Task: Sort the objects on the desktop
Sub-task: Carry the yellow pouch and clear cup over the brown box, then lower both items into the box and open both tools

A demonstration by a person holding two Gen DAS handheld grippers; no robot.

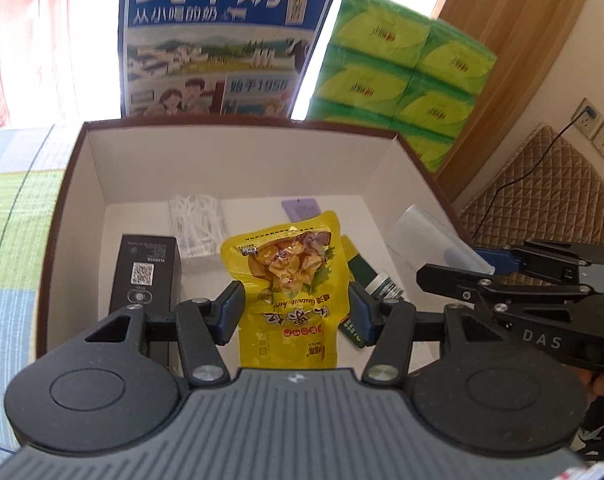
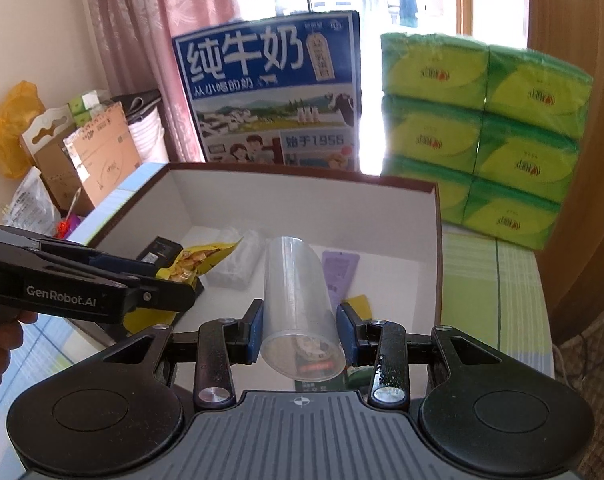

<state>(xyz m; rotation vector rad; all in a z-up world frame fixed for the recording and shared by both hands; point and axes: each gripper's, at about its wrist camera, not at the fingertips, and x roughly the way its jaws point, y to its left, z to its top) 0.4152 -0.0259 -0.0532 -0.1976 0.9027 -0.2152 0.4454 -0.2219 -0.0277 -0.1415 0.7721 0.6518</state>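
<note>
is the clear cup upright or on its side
On its side. The clear cup is gripped between the right gripper jaws, over the box, its round end facing the camera.

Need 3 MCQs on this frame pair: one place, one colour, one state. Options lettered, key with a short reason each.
1. Where is the black carton?
A. Inside the open box, left of the yellow snack pouch
B. On top of the tissue packs
C. Outside the box on the cloth

2. What colour are the stacked tissue packs behind the box?
A. Pink
B. Green
C. White

3. What is the right hand-held gripper doing?
A. Shut on nothing
B. Holding the clear plastic cup, both pads against its sides
C. Open wide, well away from any object

Key:
1 A: the left wrist view shows the carton on the box floor beside the pouch.
2 B: the wrappers are green with yellow-green ovals.
3 B: the right wrist view shows the cup between the blue pads, over the box.
</note>
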